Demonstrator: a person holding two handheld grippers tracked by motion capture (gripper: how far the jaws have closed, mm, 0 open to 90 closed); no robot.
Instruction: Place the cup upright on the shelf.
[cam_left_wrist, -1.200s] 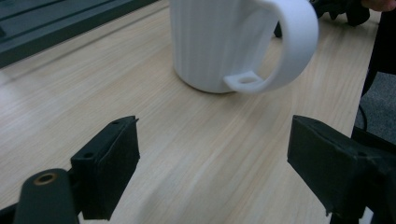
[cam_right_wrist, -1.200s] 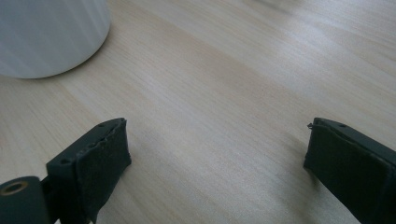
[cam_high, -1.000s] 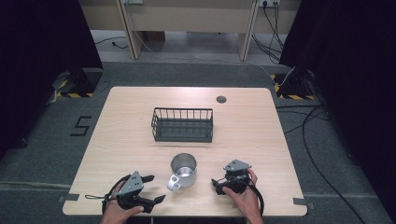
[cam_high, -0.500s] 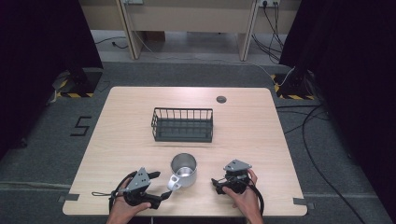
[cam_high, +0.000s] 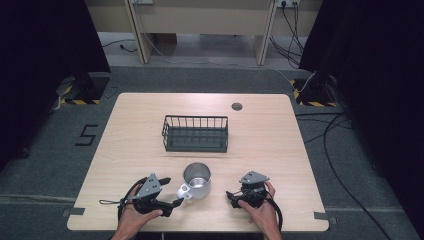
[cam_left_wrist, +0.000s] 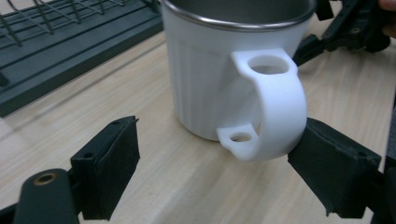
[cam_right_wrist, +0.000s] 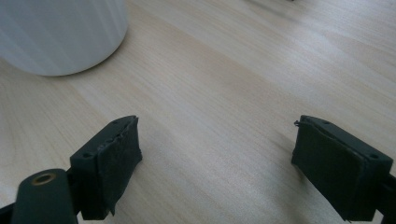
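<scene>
The white mug (cam_high: 196, 180), with a metal lining inside, stands upright on the surface (cam_high: 280, 150), close to the near edge and about in the middle of its width. Its handle (cam_high: 184, 190) points toward the near left corner. Behind the mug, toward the centre of the surface, stands the dark wire basket (cam_high: 195, 134), apart from it.

The left gripper (cam_high: 175, 190) is placed at the handle. Its fingers (cam_left_wrist: 112, 158) are wide open, with the handle between them. One finger lies right against the outer curve of the handle, perhaps touching it; the other finger is well apart from it. They hold nothing yet.

The right gripper (cam_high: 231, 197) rests near the near edge, to the right of the mug. Its fingers (cam_right_wrist: 116, 149) have just been closing, but in the right gripper view they stand apart, with only bare surface between them, and they touch nothing.

In my judgement, the risk comes from the uneven position of the left fingers. If they close from here, the far finger must travel a long way. It may then push the handle sideways, so the mug could turn or slide on the smooth surface. The handle is also curved and smooth, so a grip on its outer edge alone may slip. When lifted, the mug could then swing down, or knock against the basket.
</scene>
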